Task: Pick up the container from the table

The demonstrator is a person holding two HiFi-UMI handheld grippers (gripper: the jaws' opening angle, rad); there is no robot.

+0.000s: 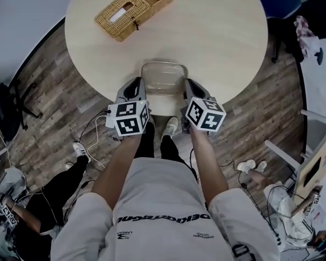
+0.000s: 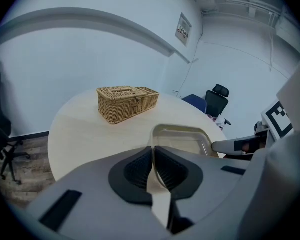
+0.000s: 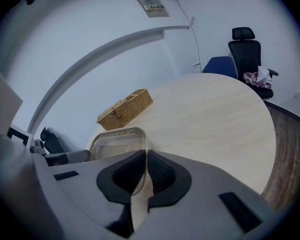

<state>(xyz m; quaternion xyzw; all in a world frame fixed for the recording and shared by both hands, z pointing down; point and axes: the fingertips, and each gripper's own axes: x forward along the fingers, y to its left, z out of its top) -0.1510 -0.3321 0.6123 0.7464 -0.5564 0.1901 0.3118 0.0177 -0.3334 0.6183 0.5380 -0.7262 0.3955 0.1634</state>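
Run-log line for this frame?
left gripper: shut on clear rectangular plastic container, left wall | right gripper: shut, right wall | lift: unclear | woven wicker basket: far side, apart

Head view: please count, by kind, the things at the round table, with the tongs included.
clear rectangular plastic container: 1
woven wicker box: 1
grey tongs, each shut on a side wall of the container: 2 (left tongs, right tongs)
Total: 4

container (image 1: 163, 79) | clear plastic, rounded rectangle, upright | near edge of table (image 1: 223, 31) | seemingly empty
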